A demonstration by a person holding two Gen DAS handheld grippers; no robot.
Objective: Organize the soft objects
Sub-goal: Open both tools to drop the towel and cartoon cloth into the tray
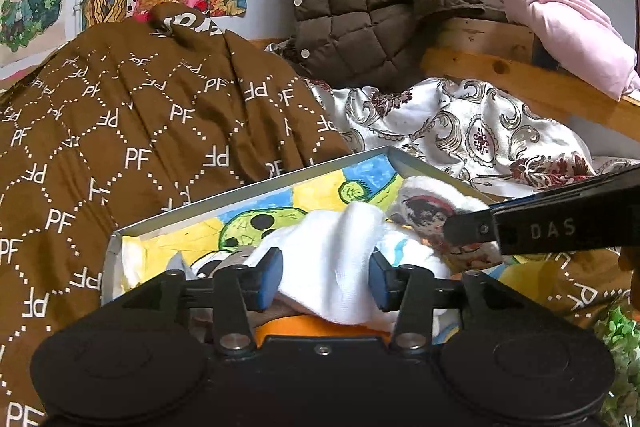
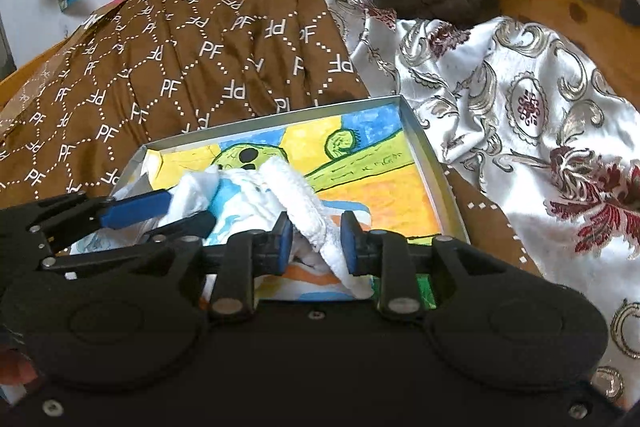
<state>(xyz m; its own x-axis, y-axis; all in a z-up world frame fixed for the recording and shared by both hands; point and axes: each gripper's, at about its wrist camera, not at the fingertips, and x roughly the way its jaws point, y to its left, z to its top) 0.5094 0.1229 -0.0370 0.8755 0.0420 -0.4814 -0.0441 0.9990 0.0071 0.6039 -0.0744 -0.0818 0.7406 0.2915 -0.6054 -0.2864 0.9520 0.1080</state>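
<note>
Both grippers over white cloths in the shallow tray

At lower centre, the left gripper (image 1: pixel 326 277) stands released, its blue pads beside but clear of a white cloth (image 1: pixel 340 247); the right gripper (image 2: pixel 316 241) is likewise loosened around a ribbed white cloth (image 2: pixel 296 195). Both cloths lie in the painted tray (image 2: pixel 424 151), on the brown patterned blanket (image 1: pixel 120 131)

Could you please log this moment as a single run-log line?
left gripper: open around white cloth | right gripper: open around cloth | cloth in tray
</note>
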